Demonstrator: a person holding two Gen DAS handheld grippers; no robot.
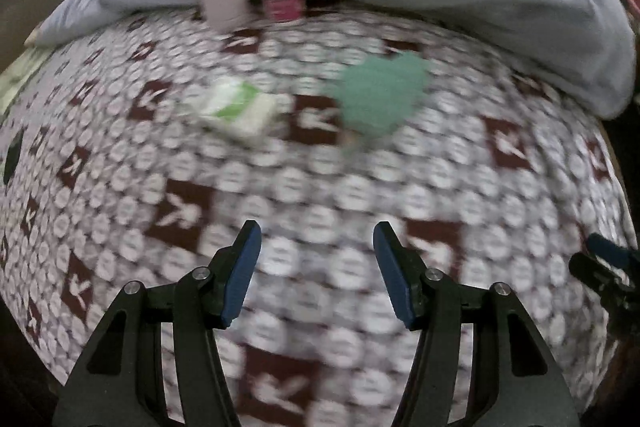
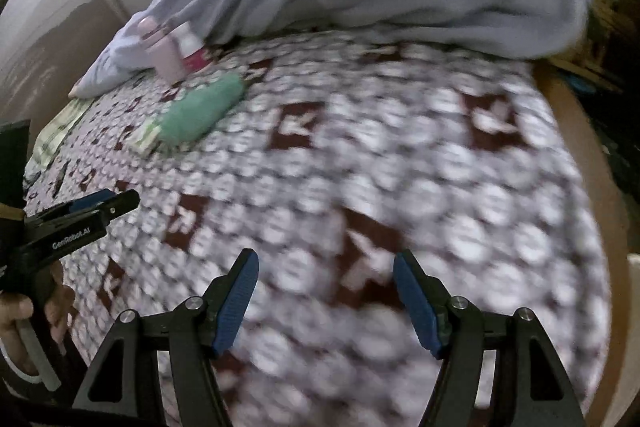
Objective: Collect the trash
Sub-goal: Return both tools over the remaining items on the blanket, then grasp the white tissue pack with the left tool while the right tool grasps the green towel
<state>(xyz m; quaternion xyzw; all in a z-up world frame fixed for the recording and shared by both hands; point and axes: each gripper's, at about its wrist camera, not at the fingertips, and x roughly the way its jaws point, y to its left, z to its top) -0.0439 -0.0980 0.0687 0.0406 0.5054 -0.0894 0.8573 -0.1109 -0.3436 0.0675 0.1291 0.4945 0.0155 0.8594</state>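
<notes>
Green crumpled wad (image 1: 378,99), white-green packet (image 1: 238,109)

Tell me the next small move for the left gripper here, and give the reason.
Probably ease the left gripper forward toward the green-and-white packet on the patterned bedspread. Its jaws stand open with nothing between them, the packet lies ahead and slightly left, apart from the green cloth. The right gripper is also empty and farther from it.

Left hand-held gripper (image 1: 317,233) and right hand-held gripper (image 2: 326,261) gape, empty.
</notes>
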